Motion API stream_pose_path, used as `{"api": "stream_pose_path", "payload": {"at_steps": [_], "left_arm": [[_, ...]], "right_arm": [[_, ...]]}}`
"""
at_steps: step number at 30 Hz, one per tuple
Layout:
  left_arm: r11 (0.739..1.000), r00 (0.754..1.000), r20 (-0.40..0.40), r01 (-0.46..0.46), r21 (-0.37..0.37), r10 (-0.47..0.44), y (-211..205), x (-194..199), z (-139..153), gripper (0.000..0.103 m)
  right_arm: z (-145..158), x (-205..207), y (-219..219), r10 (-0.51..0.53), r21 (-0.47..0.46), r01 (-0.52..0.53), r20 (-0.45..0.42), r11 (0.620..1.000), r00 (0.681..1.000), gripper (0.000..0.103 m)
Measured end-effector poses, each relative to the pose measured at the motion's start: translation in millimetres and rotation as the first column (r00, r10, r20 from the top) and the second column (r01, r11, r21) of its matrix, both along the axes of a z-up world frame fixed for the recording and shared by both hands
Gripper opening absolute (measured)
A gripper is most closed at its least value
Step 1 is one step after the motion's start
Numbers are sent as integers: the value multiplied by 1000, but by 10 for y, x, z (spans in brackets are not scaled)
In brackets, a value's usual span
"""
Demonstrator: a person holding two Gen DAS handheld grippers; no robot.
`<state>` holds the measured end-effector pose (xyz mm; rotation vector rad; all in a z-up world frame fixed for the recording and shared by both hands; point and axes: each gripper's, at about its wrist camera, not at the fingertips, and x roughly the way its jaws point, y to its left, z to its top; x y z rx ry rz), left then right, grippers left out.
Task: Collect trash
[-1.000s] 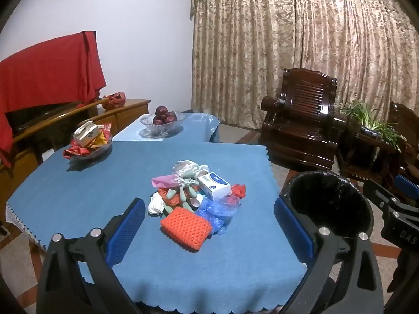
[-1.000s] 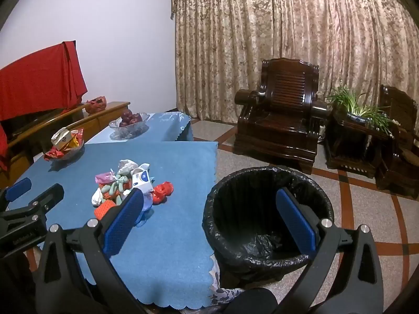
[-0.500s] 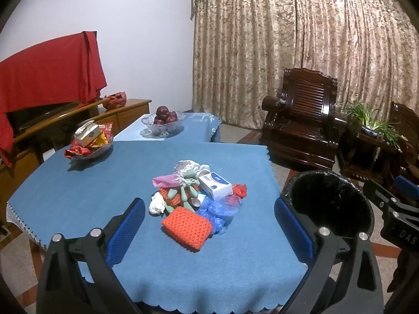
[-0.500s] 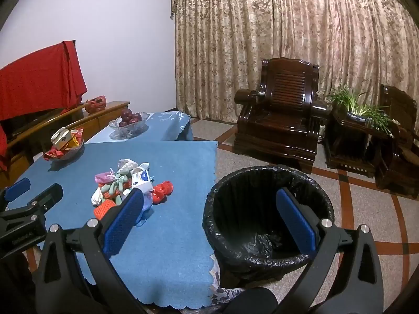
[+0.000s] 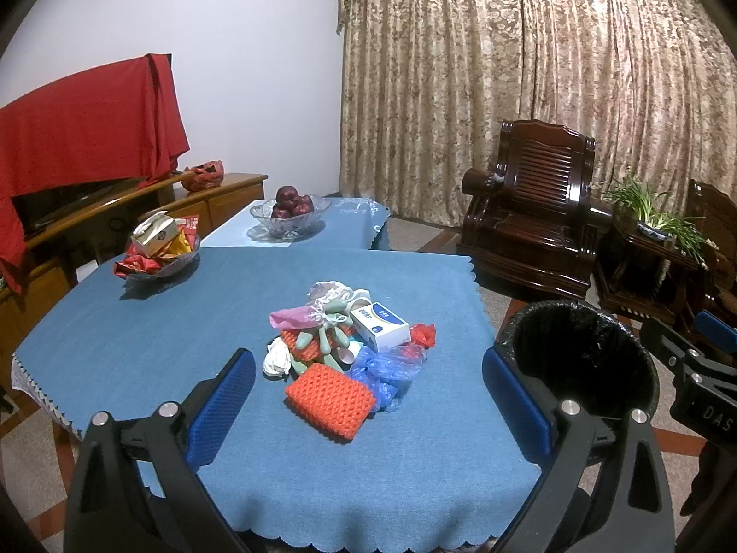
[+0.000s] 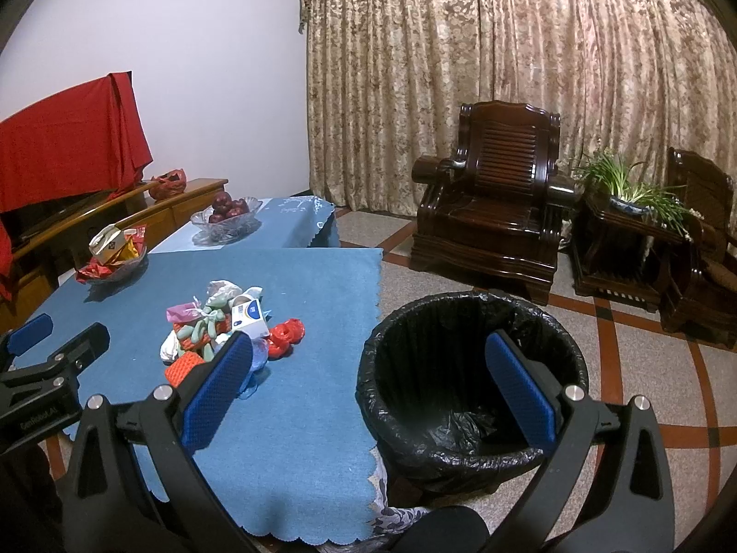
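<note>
Left wrist view: the left hand-held gripper (image 5: 368, 396) hovers over the near edge of the blue-clothed bench (image 5: 138, 336), its blue-padded fingers (image 5: 221, 408) spread wide and holding nothing. Between them, toward 12 o'clock, lies the heap of mixed trash (image 5: 345, 345) on the cloth: an orange knitted foam net (image 5: 329, 401) nearest, a crumpled blue plastic bag (image 5: 387, 371) touching it at 2 o'clock, a white and blue cardboard box (image 5: 380, 326) behind that, a red scrap (image 5: 423, 335) just beside the box, a white crumpled wad (image 5: 276, 357) at the heap's 9 o'clock side, and pale green foam strips (image 5: 324, 338) across the middle. The round bin lined with a black bag (image 5: 580, 359) stands on the floor at 3 o'clock of the bench (its rim partly behind the right finger). A glass dish of red wrappers (image 5: 159, 255) sits at 10 o'clock, a glass bowl of dark red fruit (image 5: 290, 214) farther back.

Right wrist view: the right hand-held gripper (image 6: 368, 382) is also spread and empty, poised above the black-lined bin (image 6: 470, 387), whose mouth fills the gap between its fingers. The trash heap (image 6: 221, 327) lies on the bench at 10 o'clock, partly behind the left finger. The other gripper (image 6: 46, 359) shows at 9 o'clock.
</note>
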<state>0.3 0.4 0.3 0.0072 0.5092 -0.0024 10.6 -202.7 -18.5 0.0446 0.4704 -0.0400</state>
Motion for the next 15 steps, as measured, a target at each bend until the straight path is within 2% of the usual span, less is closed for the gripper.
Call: {"api": "stream_pose_path", "payload": {"at_steps": [15], "left_arm": [[1000,1000,-1,-1,1,1,-5,1,-3,97]], "right_arm": [[-6,6,-3,0,0,0,1,1000,1000,98]]}}
